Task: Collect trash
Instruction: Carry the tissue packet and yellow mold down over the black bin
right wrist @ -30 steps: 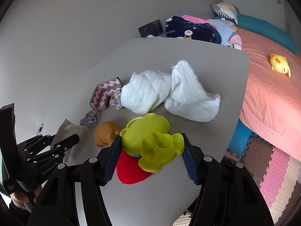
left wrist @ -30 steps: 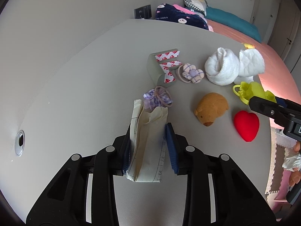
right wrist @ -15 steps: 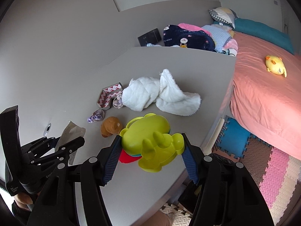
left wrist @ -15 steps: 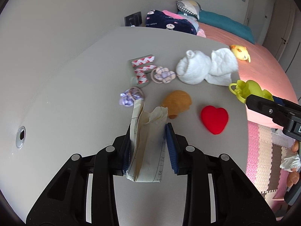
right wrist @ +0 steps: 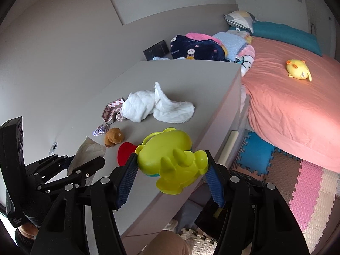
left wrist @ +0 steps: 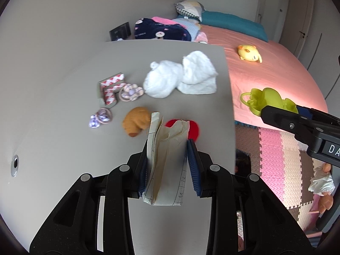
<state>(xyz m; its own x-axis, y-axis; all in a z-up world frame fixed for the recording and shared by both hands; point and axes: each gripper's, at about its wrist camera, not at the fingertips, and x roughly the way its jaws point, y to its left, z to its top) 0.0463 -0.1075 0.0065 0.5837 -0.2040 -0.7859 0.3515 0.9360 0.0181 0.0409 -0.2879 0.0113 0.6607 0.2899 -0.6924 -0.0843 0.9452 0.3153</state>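
The left gripper [left wrist: 167,159] jaws pinch a crumpled paper scrap [left wrist: 166,165] that half hides the red heart [left wrist: 193,130] on the worktop [left wrist: 63,110], while the right gripper [right wrist: 170,174] jaws clamp a lime-green plastic toy [right wrist: 170,159].

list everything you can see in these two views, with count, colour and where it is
crumpled paper: 1, cream, clamped in left claw
toy container: 1, lime green, clamped in right claw
table: 1, grey, beside the bed
heart: 1, red, near table edge
plush bear: 1, brown, left of heart
hair ties: 2, purple checked, one by the bear, one by the box
patterned box: 1, red and white, mid table
towel: 1, white, far side of table
bed: 1, pink sheet, right of table
duck plush: 1, yellow, on bed
foam mats: several, pink, blue, beige, floor
left claw: 1, black, blue pads
right claw: 1, black, blue pads
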